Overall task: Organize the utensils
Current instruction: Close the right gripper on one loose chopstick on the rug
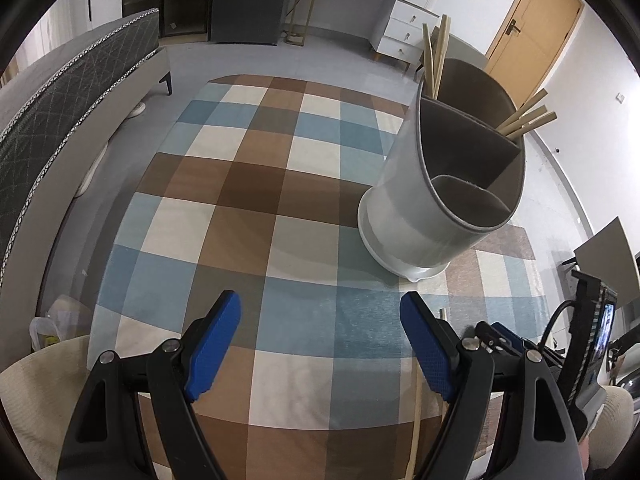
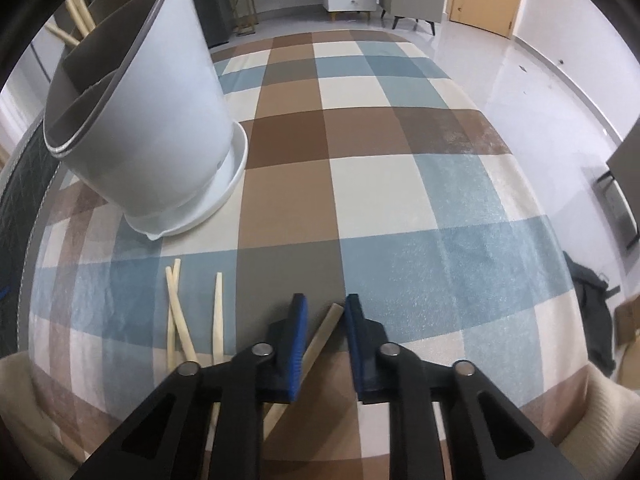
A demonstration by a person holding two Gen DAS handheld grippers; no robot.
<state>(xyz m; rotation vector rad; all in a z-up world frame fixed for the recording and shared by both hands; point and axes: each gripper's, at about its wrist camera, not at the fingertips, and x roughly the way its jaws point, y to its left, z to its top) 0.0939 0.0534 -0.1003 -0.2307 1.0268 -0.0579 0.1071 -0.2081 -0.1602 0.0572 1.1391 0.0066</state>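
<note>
Checked rug (image 2: 360,160) underlies everything. Right gripper (image 2: 324,308) is closed on one chopstick (image 2: 320,340), held skewed; slippage or pivoting is judged likely on lifting. Left gripper (image 1: 320,336) is held wide open, empty. Three loose chopsticks (image 2: 180,320) lie at 9 o'clock. Holder (image 2: 152,120) stands at 11 o'clock; clear rug lies from 12 to 3 o'clock.

Your left wrist camera looks steeply down along its gripper (image 1: 320,344) from close above the checked cloth (image 1: 256,200), with the utensil holder (image 1: 444,200) ahead to its right. Your right wrist camera also tilts down, closer to the cloth (image 2: 380,200), holder (image 2: 148,120) at upper left. Both share holder and cloth, and probably the far door.
</note>
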